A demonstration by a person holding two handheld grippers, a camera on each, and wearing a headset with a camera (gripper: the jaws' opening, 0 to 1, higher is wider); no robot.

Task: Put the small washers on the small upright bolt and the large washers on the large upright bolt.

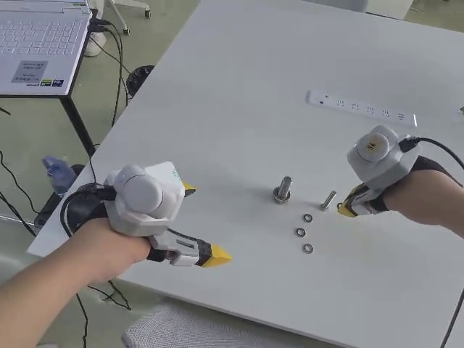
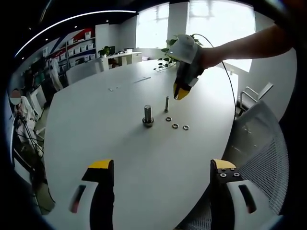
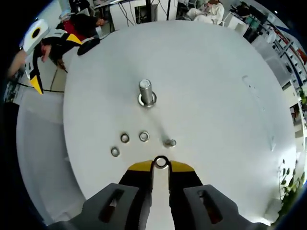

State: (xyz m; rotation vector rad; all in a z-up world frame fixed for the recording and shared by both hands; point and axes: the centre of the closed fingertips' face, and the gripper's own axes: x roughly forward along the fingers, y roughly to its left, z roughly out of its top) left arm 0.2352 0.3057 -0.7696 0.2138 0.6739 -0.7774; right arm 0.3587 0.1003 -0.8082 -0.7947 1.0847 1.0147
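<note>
Left gripper (image 1: 204, 222): white rounded housing, black jaws, yellow tips, small screws on jaw faces. Right gripper (image 1: 346, 209): same white shell, round yellow mark on top, black cable (image 1: 435, 148) attached.

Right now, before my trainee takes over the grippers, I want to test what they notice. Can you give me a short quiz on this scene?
1. True or false: the left gripper is shut.
2. How many washers lie loose on the table near the small bolt?
3. What is the right gripper holding? A) the small bolt B) a washer C) nothing

Key
1. False: its jaws stand wide apart with nothing between them.
2. Three.
3. B: the ring sits pinched between its yellow tips.
</note>
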